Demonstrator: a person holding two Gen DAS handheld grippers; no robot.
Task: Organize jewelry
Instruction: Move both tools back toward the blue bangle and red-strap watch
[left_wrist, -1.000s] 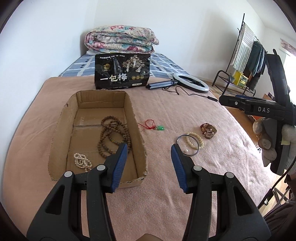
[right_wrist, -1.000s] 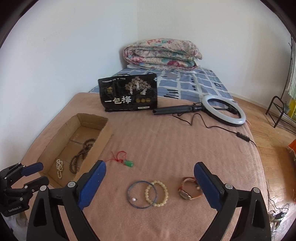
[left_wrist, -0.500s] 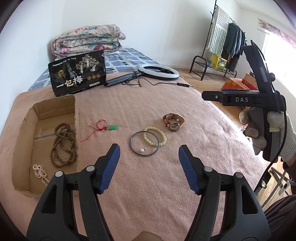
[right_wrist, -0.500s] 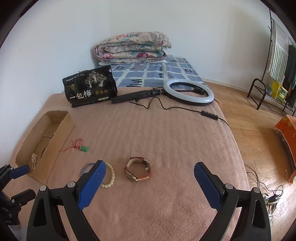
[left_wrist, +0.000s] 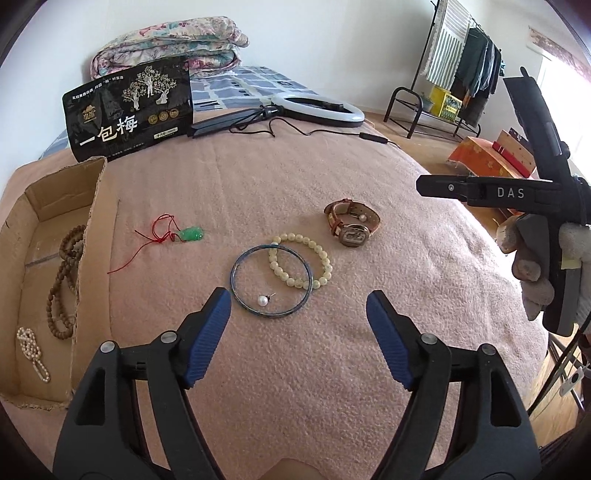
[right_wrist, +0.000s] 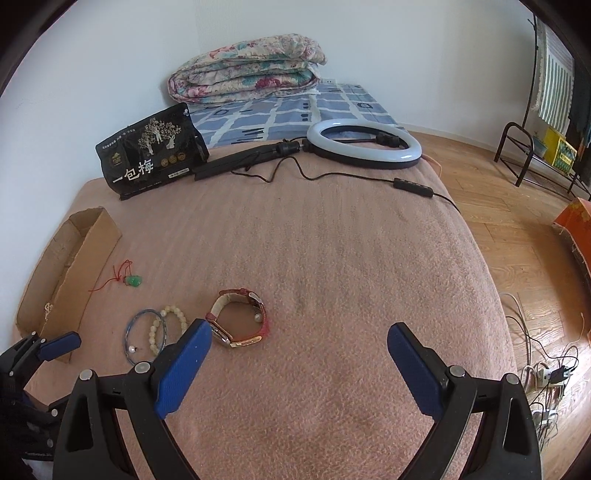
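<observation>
Both hand-held grippers spread, empty; the left (left_wrist: 299, 325), jaws just widening, should straddle the bangle (left_wrist: 271, 282) rim, avoiding the pearl (left_wrist: 262, 301).

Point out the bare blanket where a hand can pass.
Free: the pink blanket between the red-strapped watch and white ring light. Crowded: from the cardboard box past the green pendant, blue bangle and cream bead bracelet.

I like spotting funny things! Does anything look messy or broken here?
Yes. The cardboard box has a ragged, torn wall. A small pearl earring lies loose inside the blue bangle, and the bead bracelet overlaps that bangle. Nothing looks spilled.
</observation>
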